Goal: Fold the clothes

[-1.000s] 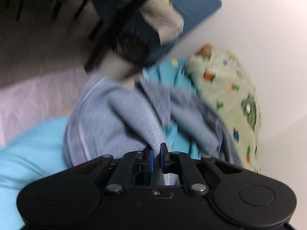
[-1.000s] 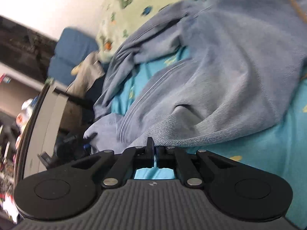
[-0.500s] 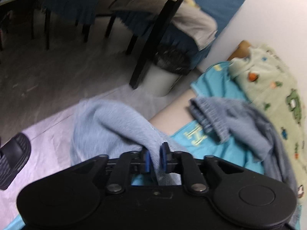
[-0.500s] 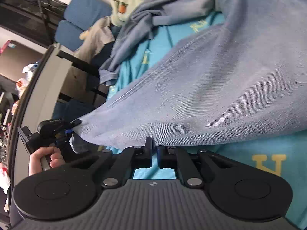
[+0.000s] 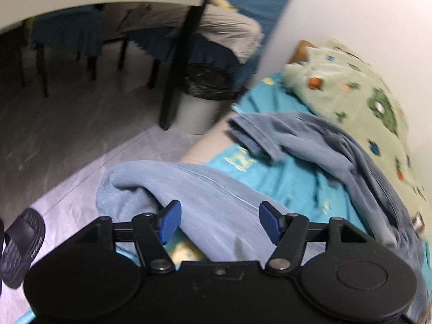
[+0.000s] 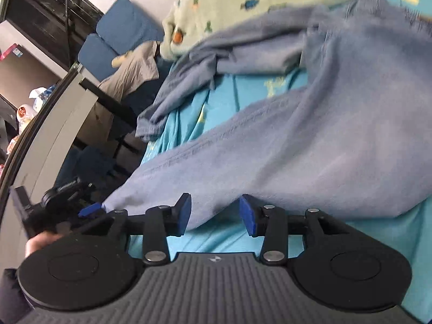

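A light blue-grey garment (image 5: 216,197) lies spread over the turquoise bed sheet (image 5: 294,186), its near end by the bed's edge. My left gripper (image 5: 220,222) hovers just over that end. Its jaws are opening; cloth lies between the blue pads (image 5: 170,221), which do not press on it. In the right wrist view the garment (image 6: 310,148) runs from the upper right down to my right gripper (image 6: 216,214). Those jaws are opening too, with the hem just beyond the pads (image 6: 248,216) and not pinched. The left gripper (image 6: 91,208) shows at the garment's left corner, held by a hand (image 6: 40,240).
A green patterned blanket (image 5: 364,102) lies along the wall side of the bed. Past the bed's edge stand a grey bin with a black bag (image 5: 199,108), a black table leg (image 5: 178,75) and blue chairs. A black slipper (image 5: 19,243) lies on the floor.
Both grippers were shut on the garment's edge and pulled it out flat. Now both have parted their jaws and the cloth lies loose on the sheet.
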`<state>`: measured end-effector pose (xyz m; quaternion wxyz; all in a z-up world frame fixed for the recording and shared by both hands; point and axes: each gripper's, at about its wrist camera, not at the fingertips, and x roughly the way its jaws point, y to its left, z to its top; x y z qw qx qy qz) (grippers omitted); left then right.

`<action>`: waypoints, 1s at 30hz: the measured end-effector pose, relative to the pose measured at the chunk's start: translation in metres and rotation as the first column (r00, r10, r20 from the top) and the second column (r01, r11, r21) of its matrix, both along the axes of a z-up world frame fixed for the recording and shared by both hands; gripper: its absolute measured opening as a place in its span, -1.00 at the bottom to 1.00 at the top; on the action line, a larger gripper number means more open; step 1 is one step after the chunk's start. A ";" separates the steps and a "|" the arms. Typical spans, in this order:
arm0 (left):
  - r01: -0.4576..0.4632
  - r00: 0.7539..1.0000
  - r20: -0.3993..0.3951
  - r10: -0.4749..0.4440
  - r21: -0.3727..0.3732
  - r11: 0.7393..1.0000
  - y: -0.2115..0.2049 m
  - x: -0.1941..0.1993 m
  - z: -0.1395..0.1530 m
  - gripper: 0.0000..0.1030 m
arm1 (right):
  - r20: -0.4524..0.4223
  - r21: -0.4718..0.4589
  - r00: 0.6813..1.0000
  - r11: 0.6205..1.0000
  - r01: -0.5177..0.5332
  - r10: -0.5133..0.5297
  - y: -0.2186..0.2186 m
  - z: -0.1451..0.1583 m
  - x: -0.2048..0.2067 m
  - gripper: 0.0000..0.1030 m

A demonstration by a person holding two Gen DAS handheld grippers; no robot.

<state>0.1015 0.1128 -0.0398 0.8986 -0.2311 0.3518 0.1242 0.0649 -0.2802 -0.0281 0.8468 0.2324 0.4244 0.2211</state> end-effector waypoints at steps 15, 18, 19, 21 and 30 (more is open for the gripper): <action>0.331 0.943 0.029 -0.332 0.038 0.943 -0.072 0.004 -0.004 0.20 | -0.029 0.019 0.797 0.796 0.604 -0.604 -0.209 0.019 0.037 -0.04; 0.363 0.931 0.032 -0.364 0.037 0.931 -0.076 0.004 -0.006 0.20 | -0.010 -0.090 0.753 0.751 0.655 -0.658 -0.239 0.005 0.048 -0.03; 0.371 0.928 0.032 -0.372 0.036 0.928 -0.077 0.005 -0.007 0.20 | -0.005 -0.123 0.733 0.728 0.674 -0.680 -0.247 -0.002 0.048 -0.03; 0.384 0.922 0.036 -0.385 0.031 0.923 -0.081 0.008 -0.007 0.20 | -0.047 -0.151 0.686 0.684 0.713 -0.726 -0.267 -0.022 0.047 0.01; 0.405 0.914 0.037 -0.404 -0.005 0.914 -0.085 0.018 -0.014 0.24 | -0.127 -0.052 0.659 0.668 0.742 -0.742 -0.306 -0.078 0.057 0.07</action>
